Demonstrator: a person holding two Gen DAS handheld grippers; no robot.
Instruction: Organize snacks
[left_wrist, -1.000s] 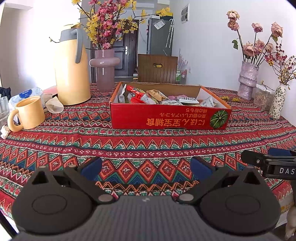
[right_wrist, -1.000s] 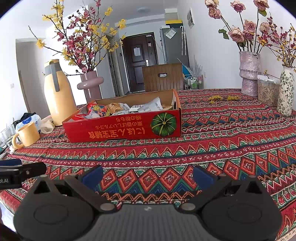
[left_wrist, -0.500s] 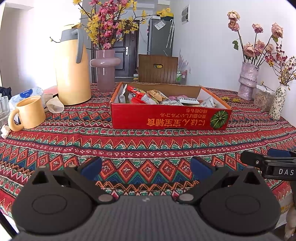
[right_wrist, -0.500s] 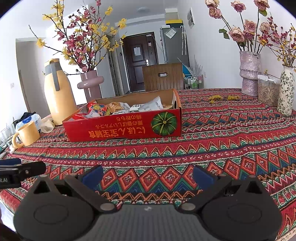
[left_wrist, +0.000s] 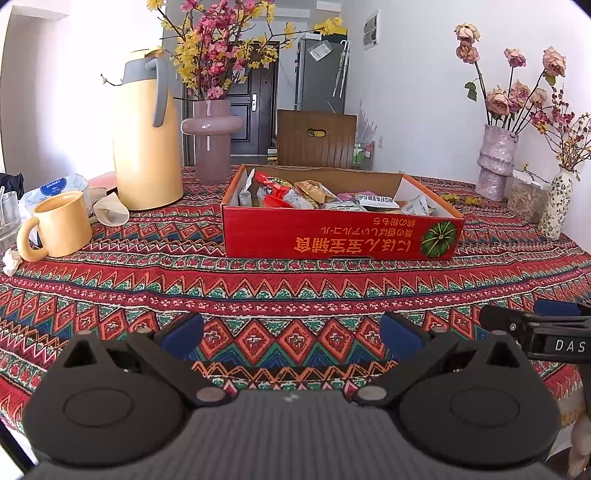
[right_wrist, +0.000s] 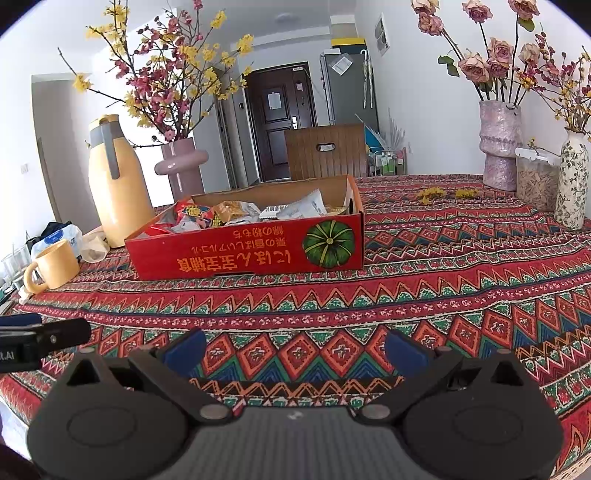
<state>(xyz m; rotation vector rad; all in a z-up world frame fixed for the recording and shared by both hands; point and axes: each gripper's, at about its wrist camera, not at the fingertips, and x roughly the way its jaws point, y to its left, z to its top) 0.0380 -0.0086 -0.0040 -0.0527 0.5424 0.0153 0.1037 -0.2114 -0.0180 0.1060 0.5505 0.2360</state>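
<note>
A shallow red cardboard box (left_wrist: 340, 236) (right_wrist: 243, 251) with a green pumpkin print stands mid-table on the patterned cloth. Inside lie several snack packets (left_wrist: 314, 194) (right_wrist: 236, 212), red, silver and tan. My left gripper (left_wrist: 291, 332) hovers open over the near edge of the table, well short of the box, nothing between its blue pads. My right gripper (right_wrist: 295, 345) is likewise open and empty, to the right of the left one. Each gripper's tip shows at the edge of the other's view.
A yellow thermos jug (left_wrist: 146, 133), a pink vase of blossoms (left_wrist: 212, 144) and a yellow mug (left_wrist: 59, 225) stand at left. Vases with dried roses (left_wrist: 495, 158) (right_wrist: 498, 147), a floral vase (right_wrist: 572, 181) and a clear jar (right_wrist: 535, 177) stand at right. A wooden chair back (left_wrist: 316, 138) is behind.
Both views have risen very slightly and edged toward the box. The grippers stay open; the box and snacks are unmoved.
</note>
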